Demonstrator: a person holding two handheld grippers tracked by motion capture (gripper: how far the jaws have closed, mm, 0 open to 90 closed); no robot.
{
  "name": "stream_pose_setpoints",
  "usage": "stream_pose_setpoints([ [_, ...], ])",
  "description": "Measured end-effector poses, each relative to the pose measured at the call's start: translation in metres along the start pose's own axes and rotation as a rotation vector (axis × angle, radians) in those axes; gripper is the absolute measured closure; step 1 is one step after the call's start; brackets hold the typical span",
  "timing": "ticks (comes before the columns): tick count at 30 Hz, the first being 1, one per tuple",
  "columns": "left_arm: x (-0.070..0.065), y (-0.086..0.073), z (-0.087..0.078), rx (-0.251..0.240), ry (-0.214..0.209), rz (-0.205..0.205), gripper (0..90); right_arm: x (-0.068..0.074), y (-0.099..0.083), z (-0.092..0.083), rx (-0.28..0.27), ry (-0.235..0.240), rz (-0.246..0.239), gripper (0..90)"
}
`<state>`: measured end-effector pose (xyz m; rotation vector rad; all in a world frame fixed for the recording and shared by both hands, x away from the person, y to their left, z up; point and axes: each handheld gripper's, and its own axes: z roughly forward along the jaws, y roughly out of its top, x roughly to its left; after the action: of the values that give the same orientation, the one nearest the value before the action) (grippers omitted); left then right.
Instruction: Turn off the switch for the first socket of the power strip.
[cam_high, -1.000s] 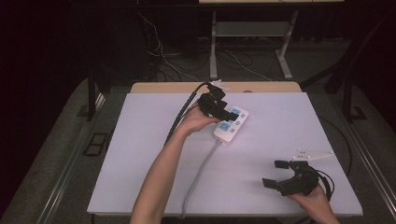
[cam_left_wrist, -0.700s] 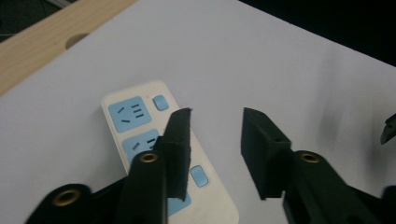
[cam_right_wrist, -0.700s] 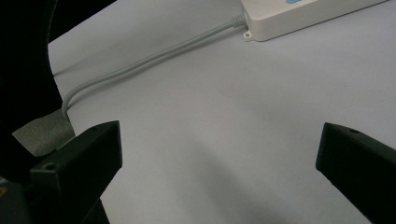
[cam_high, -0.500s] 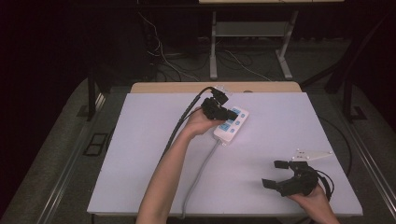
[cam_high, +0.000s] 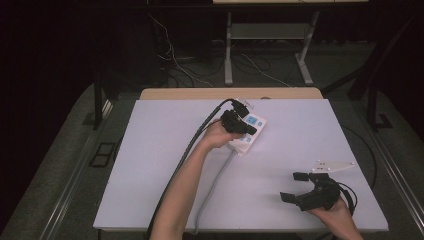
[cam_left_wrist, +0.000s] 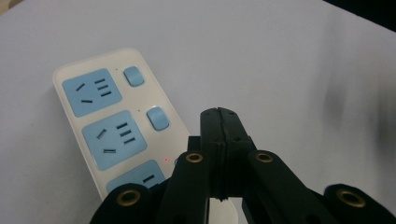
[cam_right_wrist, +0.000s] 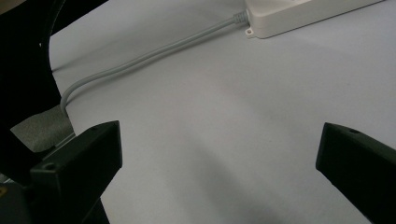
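A white power strip (cam_high: 248, 135) with blue sockets and blue switches lies at the table's far middle; in the left gripper view the power strip (cam_left_wrist: 107, 126) shows a small red light by its near switch. My left gripper (cam_high: 253, 130) is over the strip, and in its own view the left gripper (cam_left_wrist: 219, 114) has its jaws pressed together with nothing between them, tips over the strip's switch side. Whether the tips touch it I cannot tell. My right gripper (cam_high: 293, 186) rests open near the front right; the right gripper (cam_right_wrist: 219, 149) holds nothing.
The strip's grey cable (cam_high: 212, 185) runs toward the table's front edge, and the grey cable (cam_right_wrist: 149, 58) crosses ahead of the right jaws. The white table (cam_high: 150, 165) has a wooden strip along its far edge. Black cables trail from both grippers.
My left hand has sunk a little and shifted toward the power strip. The right hand has kept still.
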<state>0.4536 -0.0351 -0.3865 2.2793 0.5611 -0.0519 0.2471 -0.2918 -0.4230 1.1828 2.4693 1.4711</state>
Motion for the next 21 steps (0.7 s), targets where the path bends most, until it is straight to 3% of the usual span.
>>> stream_pose_setpoints([
  [21, 0.007, -0.01, 0.023, 0.089, 0.041, 0.008, 89.0, 0.0, 0.0, 0.0, 0.006, 0.004, 0.0, 0.3],
])
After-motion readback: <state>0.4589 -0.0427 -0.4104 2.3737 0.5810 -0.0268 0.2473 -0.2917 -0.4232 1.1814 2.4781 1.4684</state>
